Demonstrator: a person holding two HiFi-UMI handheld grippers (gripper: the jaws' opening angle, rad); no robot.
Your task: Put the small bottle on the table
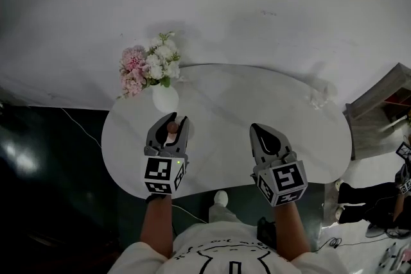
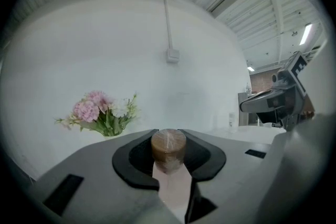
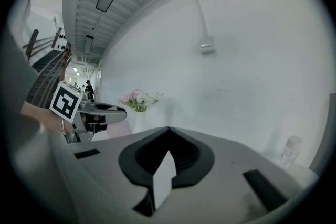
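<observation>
Our left gripper's jaws clamp the small bottle just below its brown cap, over the near left part of the table. Our right gripper's jaws are together on nothing. We should lower it straight, seat the base flat clear of the vase, then let go. We count two grippers, one held bottle, one vase of flowers, and one small clear container, perhaps another bottle.

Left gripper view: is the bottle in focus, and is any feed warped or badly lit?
Left gripper view: bottle fairly sharp, edges bowed by the fisheye lens, corners black. Right gripper view: same warp, flowers small and soft. Head view: even light, soft shadows on the table.
</observation>
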